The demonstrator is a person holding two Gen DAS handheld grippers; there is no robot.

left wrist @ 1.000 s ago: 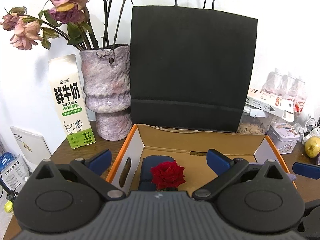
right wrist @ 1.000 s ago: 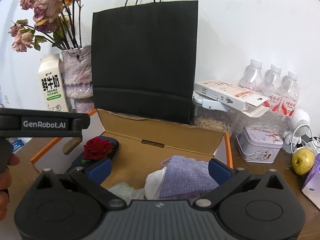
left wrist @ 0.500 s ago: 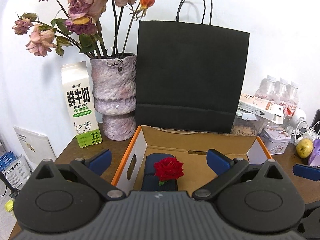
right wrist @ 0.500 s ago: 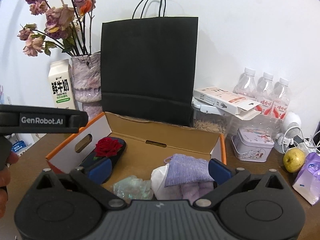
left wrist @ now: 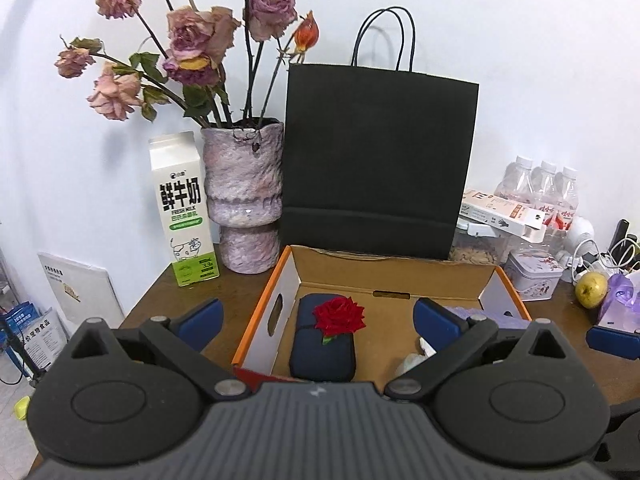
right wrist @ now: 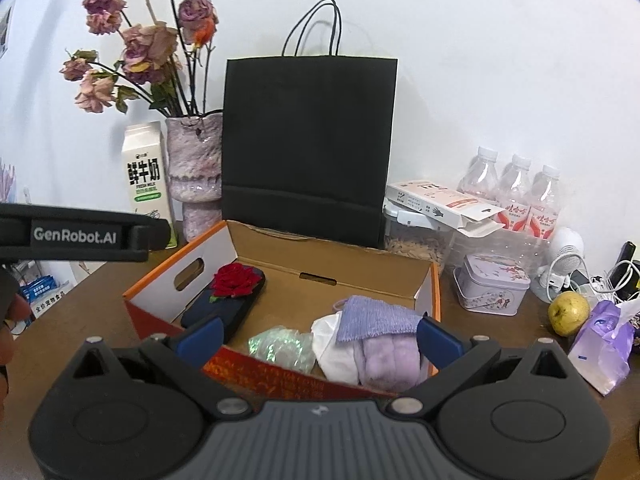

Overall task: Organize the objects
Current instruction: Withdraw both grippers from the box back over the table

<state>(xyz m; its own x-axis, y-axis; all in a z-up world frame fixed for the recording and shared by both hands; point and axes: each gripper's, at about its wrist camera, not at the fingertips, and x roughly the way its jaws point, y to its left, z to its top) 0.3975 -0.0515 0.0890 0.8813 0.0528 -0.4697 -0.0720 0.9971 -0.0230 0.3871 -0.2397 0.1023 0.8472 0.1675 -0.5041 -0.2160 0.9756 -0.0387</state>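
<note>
Both grippers are up in front of the cardboard box (right wrist: 332,256) right now. We've got the left gripper (left wrist: 316,316) spread wide with nothing in it, and the right gripper (right wrist: 320,338) is spread and empty too. Inside the box, the red rose (left wrist: 339,314) sits on top of a dark blue case (left wrist: 322,350) at the left end, while a purple cloth (right wrist: 378,320), something white (right wrist: 334,350) and an iridescent wrapper (right wrist: 280,346) lie at the right. Black paper bag (right wrist: 308,148) stands just behind.
</note>
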